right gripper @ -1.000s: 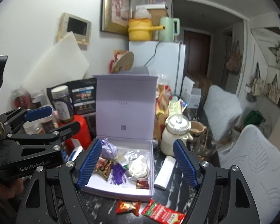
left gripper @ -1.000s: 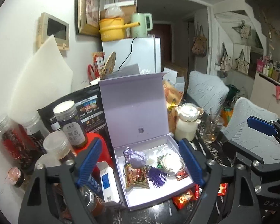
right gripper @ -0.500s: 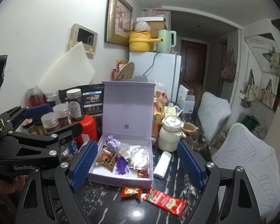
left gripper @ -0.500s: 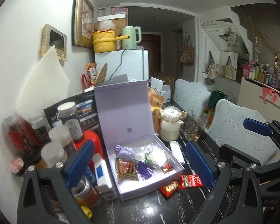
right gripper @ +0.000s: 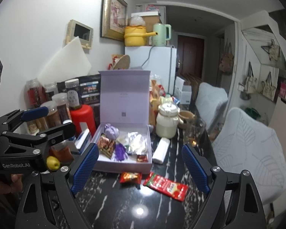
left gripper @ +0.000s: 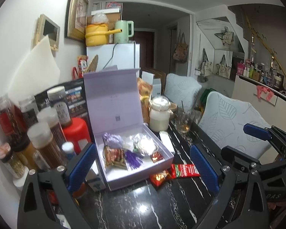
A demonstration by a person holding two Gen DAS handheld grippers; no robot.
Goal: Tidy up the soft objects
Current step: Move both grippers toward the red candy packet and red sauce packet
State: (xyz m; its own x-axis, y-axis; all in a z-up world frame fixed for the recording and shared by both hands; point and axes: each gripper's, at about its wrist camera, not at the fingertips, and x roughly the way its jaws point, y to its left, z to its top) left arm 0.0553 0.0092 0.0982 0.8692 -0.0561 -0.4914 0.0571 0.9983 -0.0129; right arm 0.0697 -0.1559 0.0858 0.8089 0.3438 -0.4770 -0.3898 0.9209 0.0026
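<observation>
Both claws backed off box (left gripper: 135, 152), empty, wide | yellow fruit (right gripper: 53, 163) only in right view

My 2 wrist cameras sit side by side, angled slightly down the black table (left gripper: 143, 206), sharing the open lilac box (left gripper: 112, 103) (right gripper: 124, 103) at mid-range.

Box (right gripper: 122, 164) sat mid-table (right gripper: 124, 210), lid (right gripper: 124, 97) upright at far side. Pouch (right gripper: 111, 130), tassel (right gripper: 120, 152), wrapped bundle (right gripper: 137, 143), small sachet (right gripper: 142, 158) lay in box. Candy (right gripper: 130, 177) and long packet (right gripper: 165, 186) lay on table just near of box. Jars (right gripper: 57, 106) stood left of box; crock (right gripper: 166, 123) and glass (right gripper: 193, 131) right.
</observation>
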